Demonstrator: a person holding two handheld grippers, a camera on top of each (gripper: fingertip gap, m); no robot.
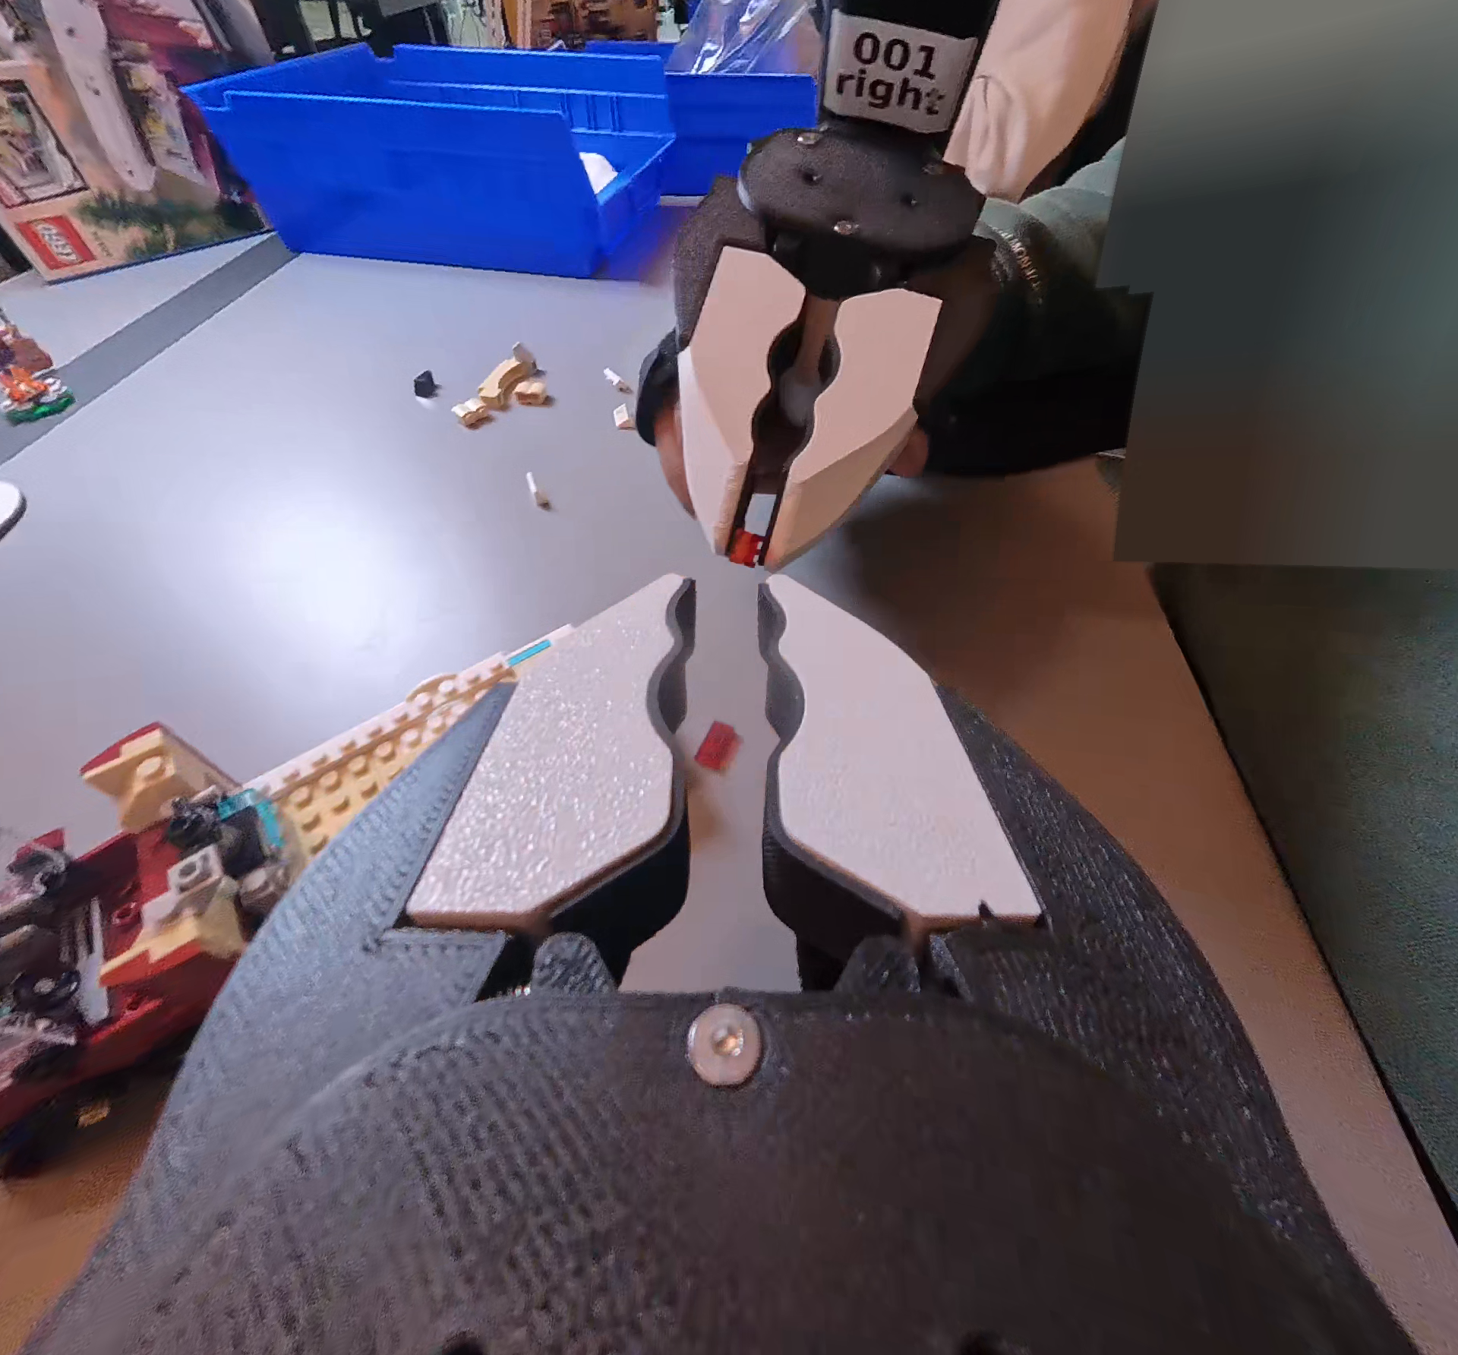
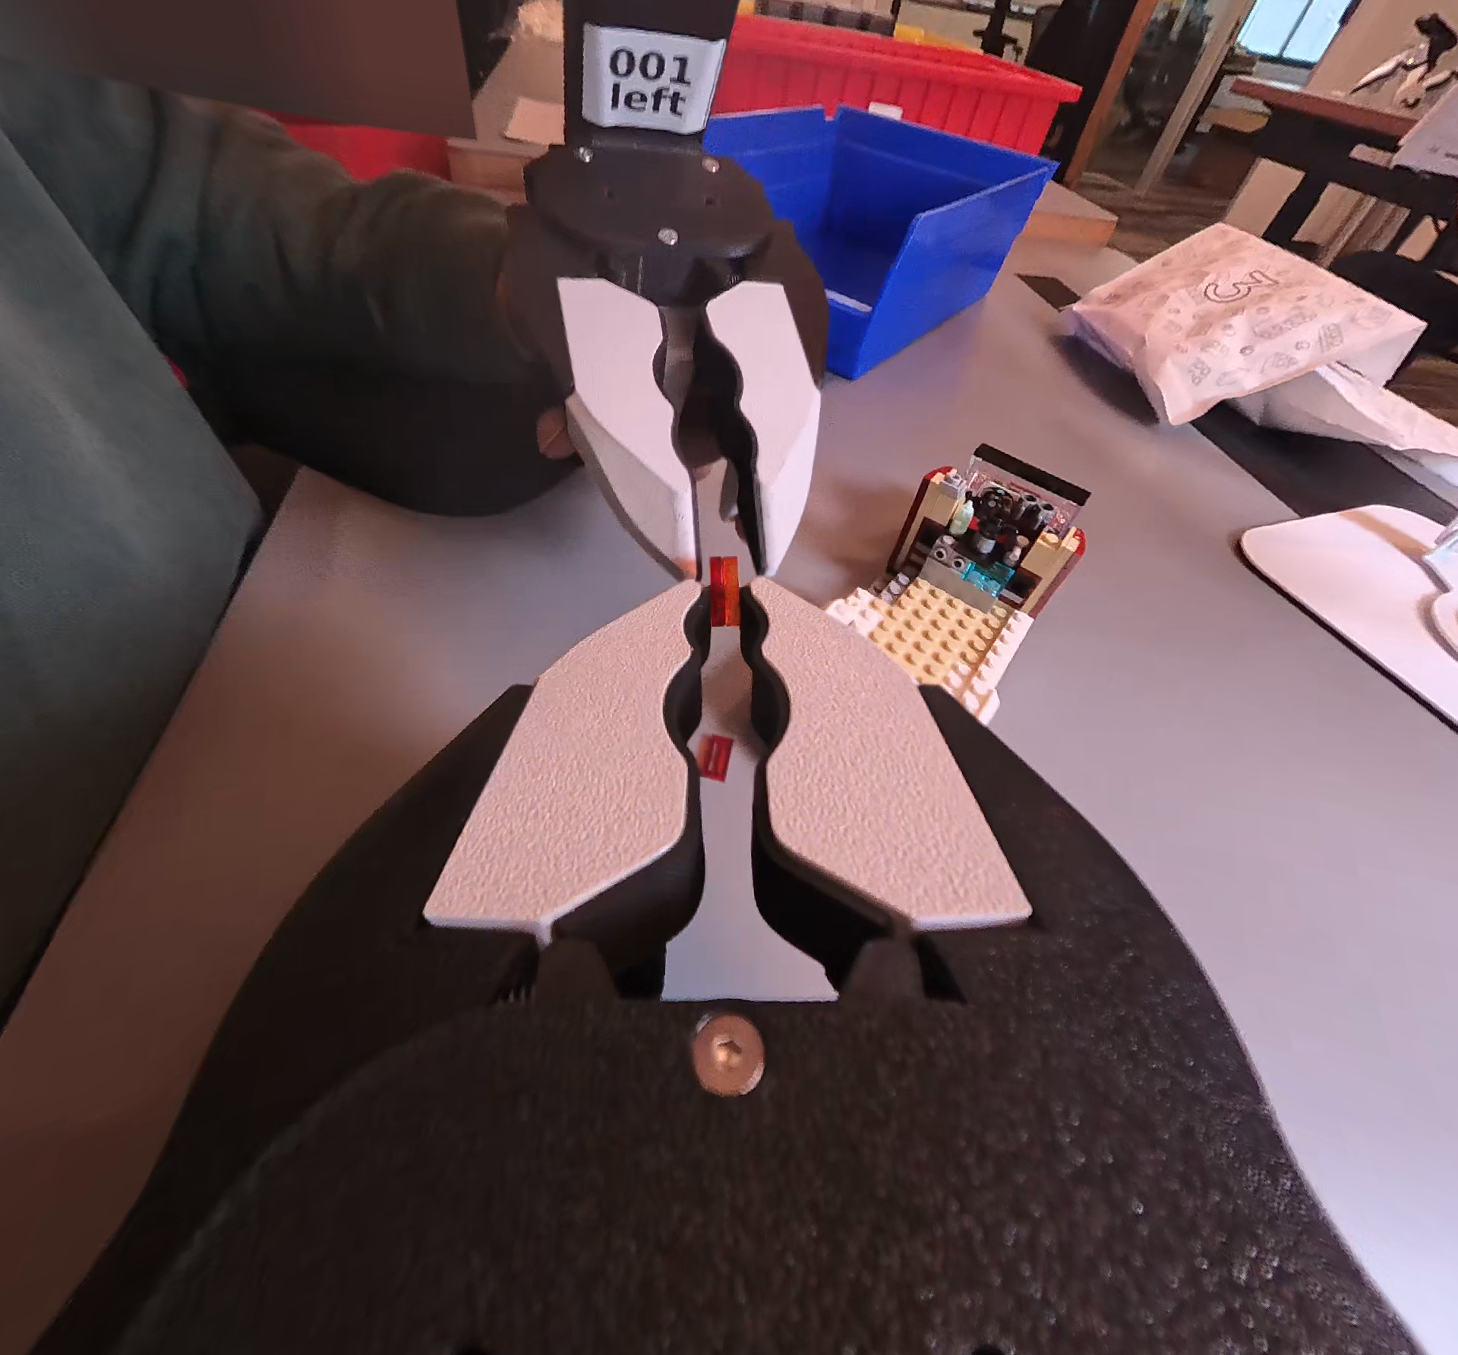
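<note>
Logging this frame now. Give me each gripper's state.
Left gripper: open, holding nothing.
Right gripper: fingers closed on a small red brick.

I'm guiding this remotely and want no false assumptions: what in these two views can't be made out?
- Blue bin contents, left wrist view: its walls hide all but a white scrap.
- Brick model, left wrist view: cut by the frame edge and covered by the left gripper.
- Red brick in the right gripper, right wrist view: its lower part is hidden by the jaws.
- Loose tan pieces, left wrist view: too small to tell shapes.
</note>
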